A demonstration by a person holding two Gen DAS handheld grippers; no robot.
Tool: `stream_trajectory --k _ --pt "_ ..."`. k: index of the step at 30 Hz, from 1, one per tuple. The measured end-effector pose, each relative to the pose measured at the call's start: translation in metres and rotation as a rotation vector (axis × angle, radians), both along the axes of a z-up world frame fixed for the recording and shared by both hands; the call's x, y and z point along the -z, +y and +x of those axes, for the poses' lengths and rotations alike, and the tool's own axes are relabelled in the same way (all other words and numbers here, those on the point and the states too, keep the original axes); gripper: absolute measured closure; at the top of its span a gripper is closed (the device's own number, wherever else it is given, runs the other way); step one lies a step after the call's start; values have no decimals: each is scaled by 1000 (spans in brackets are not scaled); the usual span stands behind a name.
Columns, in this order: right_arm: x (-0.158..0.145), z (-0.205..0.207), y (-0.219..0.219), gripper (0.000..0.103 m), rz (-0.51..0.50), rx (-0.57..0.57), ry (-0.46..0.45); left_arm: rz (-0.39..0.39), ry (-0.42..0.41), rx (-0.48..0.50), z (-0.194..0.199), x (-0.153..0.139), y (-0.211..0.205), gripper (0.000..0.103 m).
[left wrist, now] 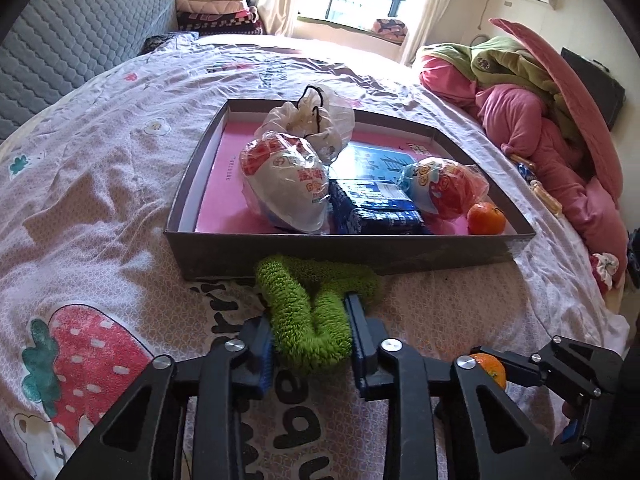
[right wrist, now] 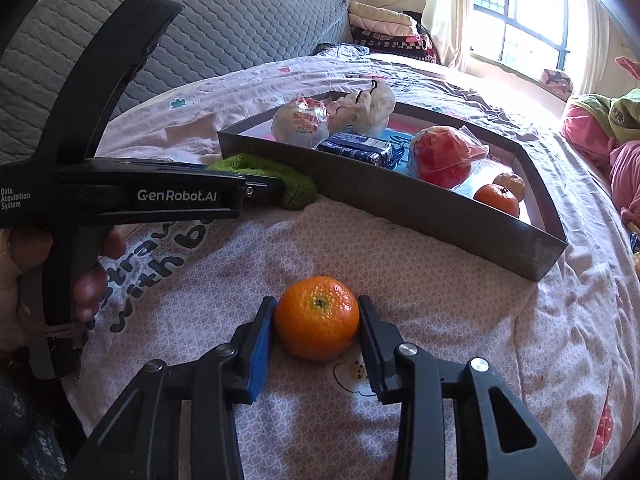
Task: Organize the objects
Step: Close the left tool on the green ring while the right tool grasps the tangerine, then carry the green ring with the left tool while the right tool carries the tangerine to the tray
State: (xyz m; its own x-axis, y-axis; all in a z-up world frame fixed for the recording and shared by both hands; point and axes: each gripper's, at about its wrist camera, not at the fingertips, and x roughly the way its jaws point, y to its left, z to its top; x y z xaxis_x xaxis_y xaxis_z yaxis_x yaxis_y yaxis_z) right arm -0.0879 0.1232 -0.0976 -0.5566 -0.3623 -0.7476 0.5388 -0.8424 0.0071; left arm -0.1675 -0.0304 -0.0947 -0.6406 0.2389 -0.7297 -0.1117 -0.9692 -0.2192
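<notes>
A fuzzy green cloth [left wrist: 308, 312] lies on the bedsheet just in front of the dark shallow box [left wrist: 360, 250]. My left gripper [left wrist: 312, 320] is shut on the green cloth, its pads pressing the folded pile from both sides. From the right wrist view the same green cloth [right wrist: 276, 180] shows beside the box wall [right wrist: 400, 204]. A loose tangerine [right wrist: 317, 318] rests on the sheet, and my right gripper [right wrist: 318, 320] is shut on the tangerine. The right gripper [left wrist: 490, 360] also shows low right in the left wrist view.
The box holds two tied bags [left wrist: 288, 184], a dark blue packet [left wrist: 376, 208], a red bagged item [left wrist: 444, 188] and tangerines [right wrist: 498, 198]. A grey quilted headboard [right wrist: 220, 32] stands behind. Pink and green bedding [left wrist: 532, 120] is heaped at the right. A hand [right wrist: 24, 280] grips the left tool.
</notes>
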Motion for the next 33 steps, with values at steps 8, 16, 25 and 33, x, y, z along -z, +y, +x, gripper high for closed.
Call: stream_trajectory --k 8,16,25,33 --pt "-2 -1 3 64 -8 7 5 -8 32 23 9 -10 9 80" --pt "-6 -2 9 64 -7 43 33 2 69 23 19 -21 11 80" --pt "-19 -6 18 64 -20 90 97 -42 153 8 37 -41 19 80" --pt "-37 -7 29 64 -53 112 138 -66 190 -20 50 -62 26 80"
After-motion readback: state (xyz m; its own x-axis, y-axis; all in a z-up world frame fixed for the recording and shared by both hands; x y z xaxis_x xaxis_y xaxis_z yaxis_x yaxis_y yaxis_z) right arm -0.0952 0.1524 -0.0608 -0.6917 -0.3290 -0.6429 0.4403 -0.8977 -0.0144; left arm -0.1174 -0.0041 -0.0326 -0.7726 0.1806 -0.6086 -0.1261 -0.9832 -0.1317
